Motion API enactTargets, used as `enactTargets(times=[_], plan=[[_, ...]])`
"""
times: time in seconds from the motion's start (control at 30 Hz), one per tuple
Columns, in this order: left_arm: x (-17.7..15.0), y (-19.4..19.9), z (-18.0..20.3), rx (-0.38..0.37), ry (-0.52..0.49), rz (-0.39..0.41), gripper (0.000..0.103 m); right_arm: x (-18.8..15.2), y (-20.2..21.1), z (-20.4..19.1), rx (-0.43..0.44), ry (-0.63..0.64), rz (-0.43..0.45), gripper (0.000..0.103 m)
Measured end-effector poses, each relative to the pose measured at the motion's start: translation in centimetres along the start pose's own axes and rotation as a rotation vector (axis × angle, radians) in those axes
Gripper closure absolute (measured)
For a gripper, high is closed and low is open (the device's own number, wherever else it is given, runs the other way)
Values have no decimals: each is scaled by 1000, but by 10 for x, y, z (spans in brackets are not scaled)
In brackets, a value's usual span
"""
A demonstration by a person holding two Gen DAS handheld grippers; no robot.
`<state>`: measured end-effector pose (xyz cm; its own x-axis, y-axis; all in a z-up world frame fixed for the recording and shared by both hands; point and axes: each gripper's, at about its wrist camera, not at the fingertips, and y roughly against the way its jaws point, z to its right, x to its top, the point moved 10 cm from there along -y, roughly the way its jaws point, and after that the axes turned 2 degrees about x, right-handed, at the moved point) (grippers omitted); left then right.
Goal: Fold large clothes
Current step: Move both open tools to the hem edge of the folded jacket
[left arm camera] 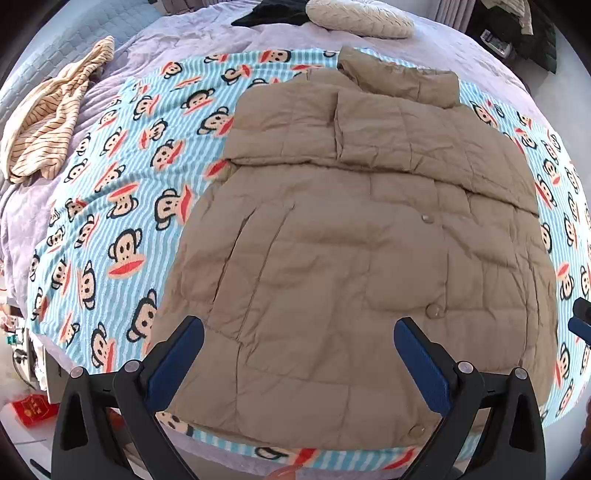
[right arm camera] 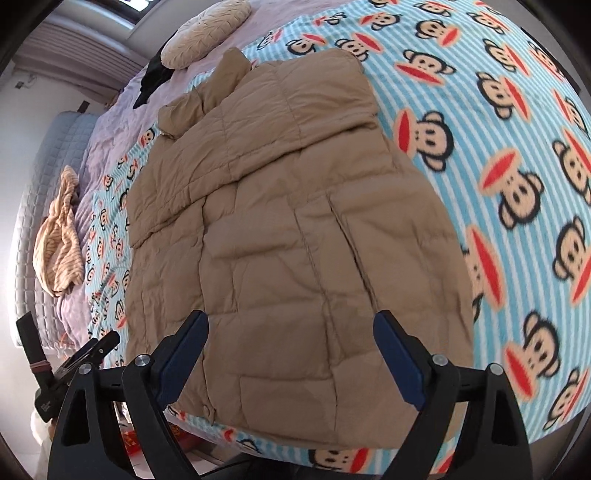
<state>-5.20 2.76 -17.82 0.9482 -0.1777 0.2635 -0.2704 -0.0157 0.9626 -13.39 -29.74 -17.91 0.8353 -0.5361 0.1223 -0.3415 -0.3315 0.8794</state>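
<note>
A bed (left arm camera: pixel 207 40) with a pale lilac cover fills both views, and over most of it lies a blue-and-white striped blanket (left arm camera: pixel 122 206) printed with monkey faces. On that blanket, spread flat, sits the tan quilted jacket (left arm camera: pixel 332 240) — collar at the far end, hem at the near edge of the bed, both sleeves folded in across the chest, snap buttons running down the front. At the far end of the bed rests a cream round cushion (left arm camera: pixel 362 16) with a black garment (left arm camera: pixel 269 14) beside it; a cream striped garment (left arm camera: pixel 48 122) lies crumpled on the lilac cover, well apart from the jacket. The left hand-held gripper (left arm camera: pixel 299 354) hangs above the jacket's hem, its blue-padded jaws spread wide and holding nothing. The right hand-held gripper (right arm camera: pixel 291 350) hovers above the hem too — jaws released, nothing between the pads.
</note>
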Motion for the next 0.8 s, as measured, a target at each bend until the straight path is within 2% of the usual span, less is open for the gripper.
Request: enactTargets(times=[0.13, 0.2, 0.43, 0.67, 0.77, 0.8], plan=[[-13, -4, -14, -7, -18, -7, 0, -21, -3, -1, -5, -43, 2, 9], [-20, -6, -19, -17, -21, -13, 0, -35, -7, -4, -6, -56, -8, 0], [-50, -11, -45, -35, -46, -45, 0, -75, -18, -13, 10, -139, 12, 0], [-81, -34, -96, 42, 6, -108, 0, -101, -17, -8, 67, -282, 64, 0], [-96, -41, -110, -28, 56, -149, 0, -110, -15, 0, 103, -358, 81, 0], [-100, -42, -113, -72, 88, -158, 0, -112, -15, 3, 110, -377, 81, 0]])
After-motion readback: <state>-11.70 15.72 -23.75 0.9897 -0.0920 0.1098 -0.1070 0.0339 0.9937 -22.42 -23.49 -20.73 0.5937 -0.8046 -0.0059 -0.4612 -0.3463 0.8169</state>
